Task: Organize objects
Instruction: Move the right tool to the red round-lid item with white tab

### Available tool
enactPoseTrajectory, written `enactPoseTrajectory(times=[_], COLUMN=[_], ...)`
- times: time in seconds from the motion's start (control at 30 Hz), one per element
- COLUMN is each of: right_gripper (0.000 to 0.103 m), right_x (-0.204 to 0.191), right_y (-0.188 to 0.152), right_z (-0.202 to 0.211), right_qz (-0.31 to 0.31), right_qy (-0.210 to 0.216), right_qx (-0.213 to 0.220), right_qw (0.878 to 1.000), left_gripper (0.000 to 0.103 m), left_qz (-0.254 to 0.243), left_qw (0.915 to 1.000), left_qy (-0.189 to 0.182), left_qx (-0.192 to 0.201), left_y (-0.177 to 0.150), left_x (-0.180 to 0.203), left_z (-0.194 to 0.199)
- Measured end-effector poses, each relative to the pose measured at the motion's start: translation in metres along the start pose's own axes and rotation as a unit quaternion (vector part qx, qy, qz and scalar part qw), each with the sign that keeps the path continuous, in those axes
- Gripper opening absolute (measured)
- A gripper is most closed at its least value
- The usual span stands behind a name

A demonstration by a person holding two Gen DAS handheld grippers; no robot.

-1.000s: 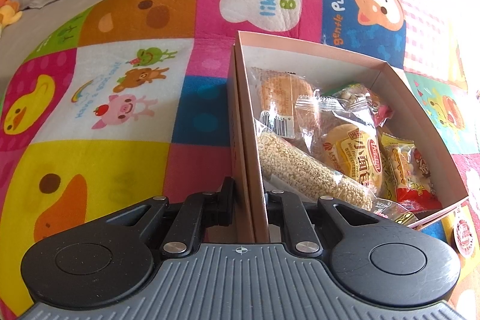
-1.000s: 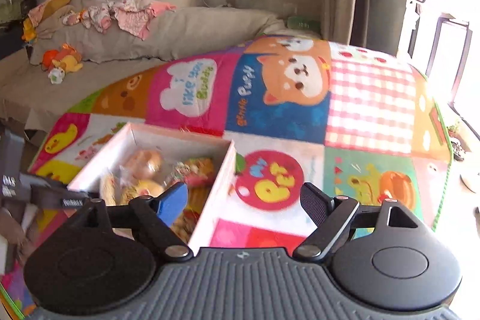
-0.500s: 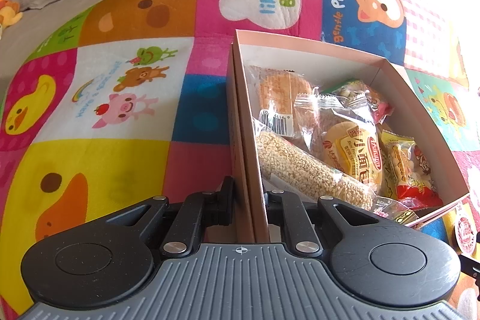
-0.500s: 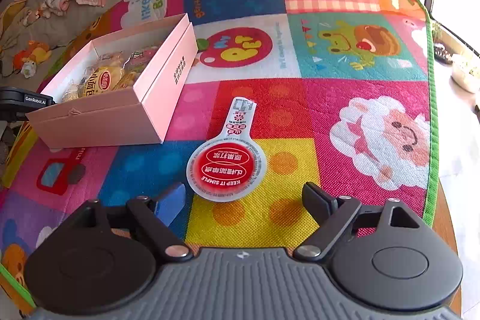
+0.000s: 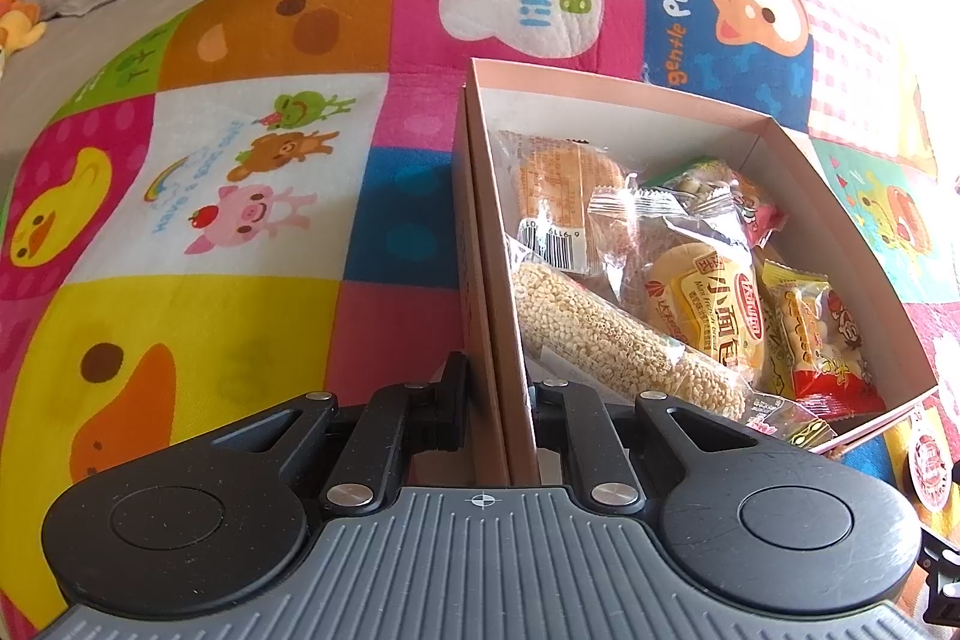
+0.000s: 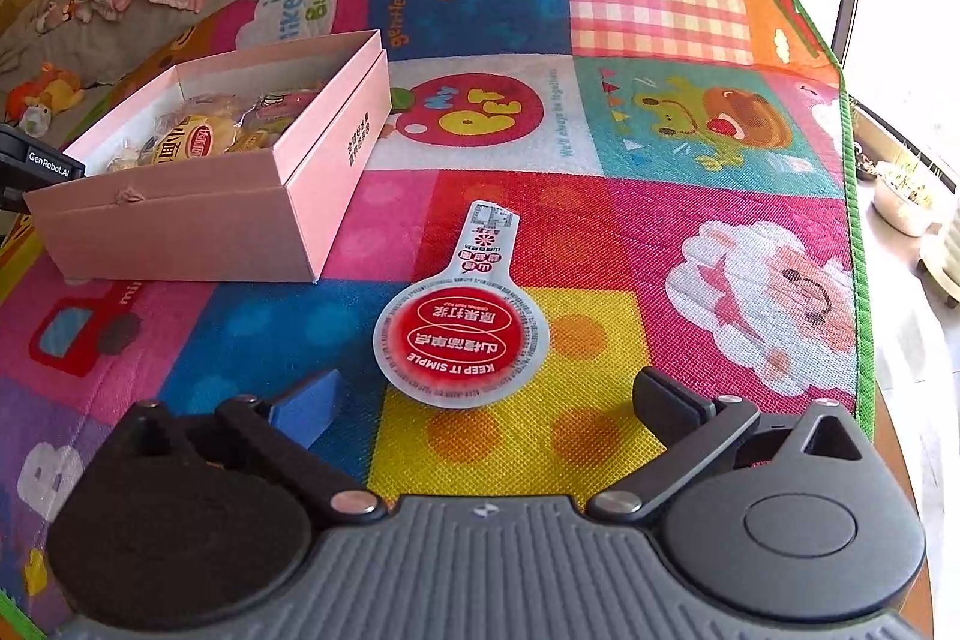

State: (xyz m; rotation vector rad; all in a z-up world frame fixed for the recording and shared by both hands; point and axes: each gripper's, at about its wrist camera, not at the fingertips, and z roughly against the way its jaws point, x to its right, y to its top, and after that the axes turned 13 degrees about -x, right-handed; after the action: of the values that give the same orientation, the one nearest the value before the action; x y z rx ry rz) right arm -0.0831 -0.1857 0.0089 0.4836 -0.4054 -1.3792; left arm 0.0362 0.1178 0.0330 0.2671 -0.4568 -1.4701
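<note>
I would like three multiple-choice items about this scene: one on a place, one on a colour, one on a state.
1. Where does the round red-and-white snack packet lie?
A. inside the box
B. on the mat, just ahead of the right claw
C. on the sofa

2. What colour is the box outside?
A. pink
B. green
C. black

3. How does the left claw stand?
A. wide open above the mat
B. shut on a snack bag
C. shut on the box wall

Key: 1 B, the packet rests on the mat in front of the open right claw. 2 A, its sides are pale pink. 3 C, the cardboard wall runs between its fingers.
</note>
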Motion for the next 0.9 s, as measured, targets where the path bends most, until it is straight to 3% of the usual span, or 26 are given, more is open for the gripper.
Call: enactPoseTrajectory(times=[0.43, 0.6, 0.73, 0.9], right_gripper=[0.101, 0.083, 0.062, 0.062], right_x=[-0.009, -0.016, -0.018, -0.011], right_y=[0.029, 0.035, 0.029, 0.011], right_z=[-0.015, -0.015, -0.006, 0.007], right_qz=[0.024, 0.035, 0.044, 0.050], right_qy=[0.015, 0.021, 0.024, 0.022], right_qx=[-0.018, -0.011, -0.007, -0.009], right_qw=[0.999, 0.999, 0.999, 0.998], left_gripper=[0.015, 0.015, 0.015, 0.015], left_qz=[-0.001, -0.002, -0.001, -0.001], left_qw=[1.0000, 1.0000, 1.0000, 1.0000], left_qy=[-0.002, -0.002, -0.002, -0.002], left_qx=[0.000, -0.001, 0.000, -0.001], left_y=[-0.001, -0.001, -0.001, -0.001], left_x=[-0.001, -0.001, -0.001, -0.001], left_z=[0.000, 0.000, 0.000, -0.001])
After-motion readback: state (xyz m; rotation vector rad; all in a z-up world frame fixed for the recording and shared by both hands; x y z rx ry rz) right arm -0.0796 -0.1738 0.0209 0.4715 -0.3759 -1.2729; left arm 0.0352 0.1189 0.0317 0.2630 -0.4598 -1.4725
